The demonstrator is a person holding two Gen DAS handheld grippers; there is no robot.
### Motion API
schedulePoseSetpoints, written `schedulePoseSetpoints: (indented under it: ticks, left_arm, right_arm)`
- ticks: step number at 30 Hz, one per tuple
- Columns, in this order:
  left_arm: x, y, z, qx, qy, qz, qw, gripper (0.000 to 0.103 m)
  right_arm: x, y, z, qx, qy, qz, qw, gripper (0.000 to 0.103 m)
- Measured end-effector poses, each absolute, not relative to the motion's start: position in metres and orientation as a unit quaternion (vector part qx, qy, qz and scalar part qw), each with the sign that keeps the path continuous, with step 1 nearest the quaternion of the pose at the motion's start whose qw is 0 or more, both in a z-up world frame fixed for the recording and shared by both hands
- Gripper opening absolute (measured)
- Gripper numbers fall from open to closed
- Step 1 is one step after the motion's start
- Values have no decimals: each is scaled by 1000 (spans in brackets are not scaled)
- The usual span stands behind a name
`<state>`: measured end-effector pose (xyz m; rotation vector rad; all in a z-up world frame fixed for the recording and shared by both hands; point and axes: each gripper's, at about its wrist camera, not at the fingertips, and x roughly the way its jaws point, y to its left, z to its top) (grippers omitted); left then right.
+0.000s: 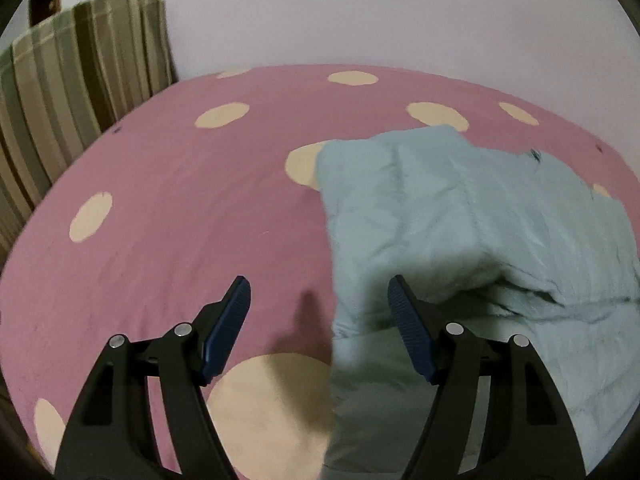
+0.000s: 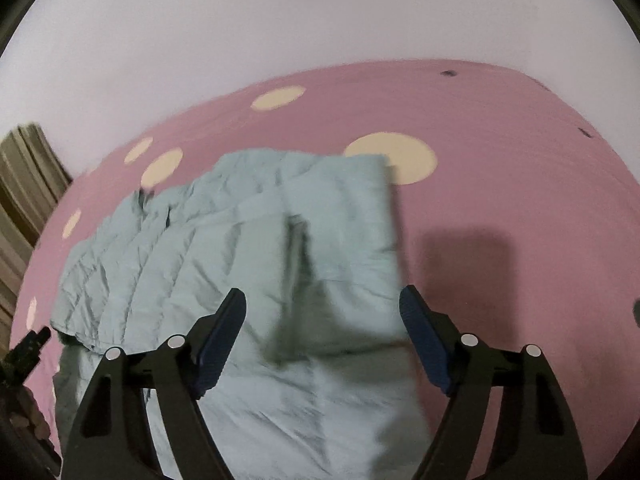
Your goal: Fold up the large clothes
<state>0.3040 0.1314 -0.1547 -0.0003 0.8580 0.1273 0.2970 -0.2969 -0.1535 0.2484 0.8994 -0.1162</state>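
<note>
I'm seeing bare pink bedsheet (image 1: 168, 208) flanking the garment (image 2: 248, 248), a crumpled pale-blue fold; left gripper (image 1: 320, 292) and right gripper (image 2: 322, 300) are gaping, empty.

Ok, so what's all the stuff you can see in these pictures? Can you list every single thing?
garment: one, pale blue-green and quilted, partly folded, lying on the bed cover.
bed cover: one, pink with cream dots, spread under the garment.
striped cloth: one, green, brown and cream stripes, standing past the bed's far left edge.
wall: plain and pale, behind the bed.
left tongs: one pair, black with blue pads, open and holding nothing, over the garment's left edge.
right tongs: one pair, black with blue pads, open and holding nothing, above the garment's right part.
</note>
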Motion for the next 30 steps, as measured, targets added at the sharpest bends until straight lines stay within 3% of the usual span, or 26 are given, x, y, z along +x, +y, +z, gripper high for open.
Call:
schedulePoseSetpoints:
  ticks: [4,5,6,7,10,27,30]
  left_arm:
    - [312,135,-161,9,417,60,907,71]
    - [314,133,-164,14,419,60,906,71]
    - [315,133,-166,19,421,60,905,71]
    - [317,133,-168,23,422,60,904,71]
    - [319,135,-171,19,422,59,904,71]
    - [344,146,-200,35,464,87,881,73]
    - [335,152,-183,59,459,114,879,72]
  right_arm:
    - [323,-286,-175,114,476,-53,870,77]
    - [325,-285,-179,120,484,-47,865,70]
    - [328,-285,-184,128,492,-37,861,44]
    - [330,-284,-186,129,500,-29,856,28]
    - [331,-283,-186,120,506,-19,854,14]
    - [356,-269,-205,-73,505,-36,860,14]
    - [357,-282,-189,-66,523,-12,850,29]
